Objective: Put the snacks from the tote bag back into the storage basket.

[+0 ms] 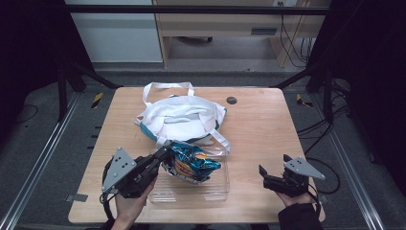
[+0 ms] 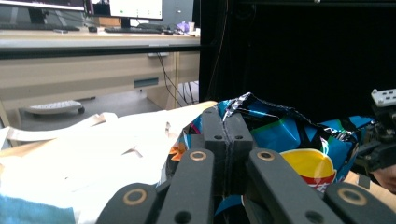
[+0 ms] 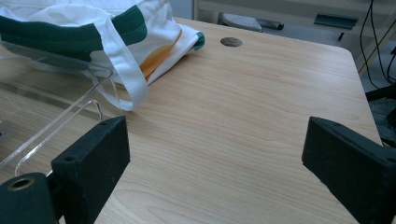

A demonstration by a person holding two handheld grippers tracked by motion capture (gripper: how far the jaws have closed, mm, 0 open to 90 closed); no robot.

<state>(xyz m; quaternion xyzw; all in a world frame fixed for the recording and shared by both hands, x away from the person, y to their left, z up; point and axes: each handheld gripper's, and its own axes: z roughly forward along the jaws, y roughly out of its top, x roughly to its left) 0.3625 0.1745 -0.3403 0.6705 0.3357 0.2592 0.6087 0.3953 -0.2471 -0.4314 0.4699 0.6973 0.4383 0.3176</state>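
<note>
Wooden table [image 1: 258,124], seen from the high view. White tote bag [image 1: 179,117] with green trim lies at the far centre, straps loose; one strap [image 3: 123,74] drapes toward the near side.

Clear plastic tray [image 1: 210,189] sits near centre, just in front of the bag. Its transparent edge [image 3: 56,126] shows at the left of the right gripper view.

Left gripper [image 1: 163,154] at near left: jaws pressed together on the crimped edge of a blue chip bag [image 1: 191,163]. The left gripper view confirms the pinch, foil [image 2: 280,130] caught between the closed pads. The chip bag hangs over the tray, tilted; contact with the tray floor cannot be told.

Right gripper [image 1: 262,175] at near right, well apart from the tray, jaws spread wide over bare wood, holding nothing.

Small dark round plug [image 1: 231,100] in the tabletop, far right of the tote.
</note>
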